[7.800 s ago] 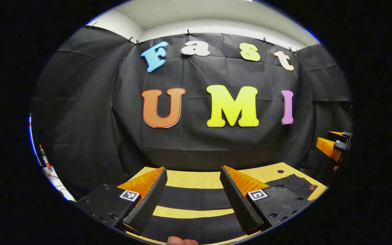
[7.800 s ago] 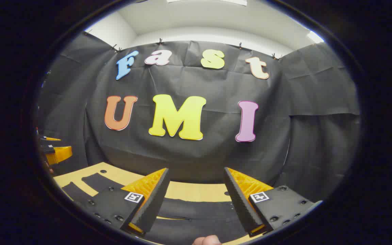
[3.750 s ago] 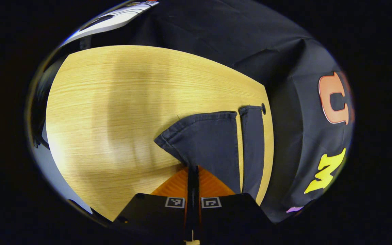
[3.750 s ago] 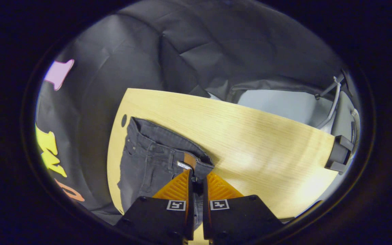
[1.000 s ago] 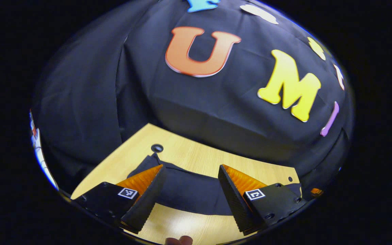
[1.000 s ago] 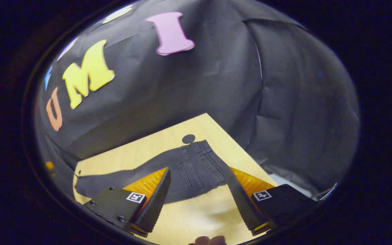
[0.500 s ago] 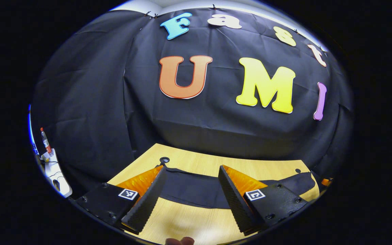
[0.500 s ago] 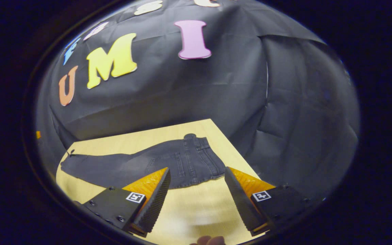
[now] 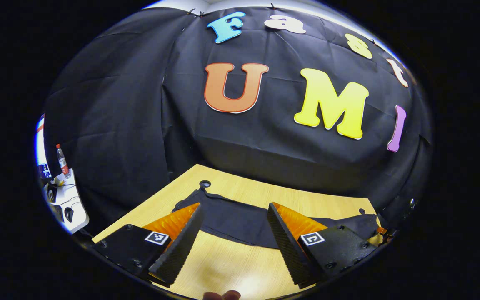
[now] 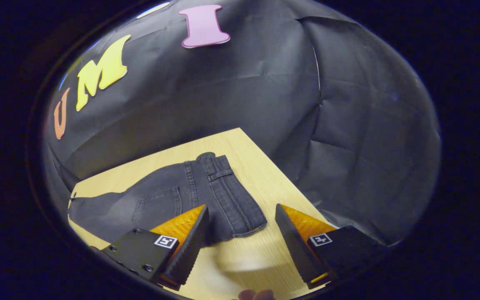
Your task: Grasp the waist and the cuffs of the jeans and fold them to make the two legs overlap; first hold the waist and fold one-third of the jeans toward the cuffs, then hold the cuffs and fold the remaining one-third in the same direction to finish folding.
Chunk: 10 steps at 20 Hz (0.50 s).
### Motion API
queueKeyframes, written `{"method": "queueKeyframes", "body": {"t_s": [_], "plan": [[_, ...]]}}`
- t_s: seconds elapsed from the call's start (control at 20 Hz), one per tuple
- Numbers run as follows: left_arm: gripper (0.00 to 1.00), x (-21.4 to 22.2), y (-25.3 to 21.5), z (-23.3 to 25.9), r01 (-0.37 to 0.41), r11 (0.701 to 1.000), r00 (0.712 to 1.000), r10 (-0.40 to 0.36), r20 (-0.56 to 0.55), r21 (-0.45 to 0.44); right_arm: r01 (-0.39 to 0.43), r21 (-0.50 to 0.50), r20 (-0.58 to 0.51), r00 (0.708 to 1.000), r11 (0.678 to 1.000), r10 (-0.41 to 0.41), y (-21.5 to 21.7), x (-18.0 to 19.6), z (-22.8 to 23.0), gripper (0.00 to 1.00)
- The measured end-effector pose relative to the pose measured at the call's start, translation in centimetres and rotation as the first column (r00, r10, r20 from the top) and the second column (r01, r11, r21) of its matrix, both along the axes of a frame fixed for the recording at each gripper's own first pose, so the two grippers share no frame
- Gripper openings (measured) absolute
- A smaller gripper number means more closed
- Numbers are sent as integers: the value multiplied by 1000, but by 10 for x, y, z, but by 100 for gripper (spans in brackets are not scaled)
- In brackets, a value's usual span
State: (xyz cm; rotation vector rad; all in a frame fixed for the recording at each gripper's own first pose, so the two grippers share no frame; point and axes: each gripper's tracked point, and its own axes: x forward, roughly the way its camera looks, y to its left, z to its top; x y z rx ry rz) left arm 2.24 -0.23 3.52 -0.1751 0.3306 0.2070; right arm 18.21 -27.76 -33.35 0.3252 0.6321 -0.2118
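Dark grey jeans (image 10: 173,200) lie flat on the wooden table (image 10: 248,166), one leg on top of the other. In the right gripper view their waist (image 10: 231,196) points toward the table's right edge, just beyond my open right gripper (image 10: 242,241), whose fingers hold nothing. In the left gripper view the cuff end (image 9: 198,198) of the jeans (image 9: 236,221) lies near a cable hole. My left gripper (image 9: 231,241) hovers open over the bare wood in front of the legs, touching nothing.
A round cable hole (image 9: 204,183) sits in the table (image 9: 223,266) by the cuffs, and a smaller one (image 9: 361,211) lies far right. A white side table (image 9: 67,204) with a bottle (image 9: 61,158) stands at far left. Black cloth walls the booth behind.
Both grippers let go of the jeans earlier and stay open. In the last second the right gripper has dipped closer to the waist; the left view has shifted slightly.
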Motion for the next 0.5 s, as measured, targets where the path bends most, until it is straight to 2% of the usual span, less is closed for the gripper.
{"method": "queueKeyframes", "body": {"t_s": [0.2,0.25,0.3,0.4,0.5], "plan": [[99,-6,4,-8,-17,1000,999,17,-36,6,-20,42,-20,1000,999,21,5,2,-17,100],[99,-5,3,-9,-19,1000,999,19,-40,3,-15,81,-12,1000,997,17,9,2,-17,89],[99,-4,3,-11,-20,1000,999,20,-41,0,-19,90,-9,1000,996,20,11,4,-16,92],[99,-2,0,-13,-13,1000,999,13,-45,-9,-64,106,-12,998,992,65,17,3,-22,72],[99,-5,3,-14,-13,1000,999,13,-50,-12,-47,154,-21,998,987,51,21,5,-18,53]]}}
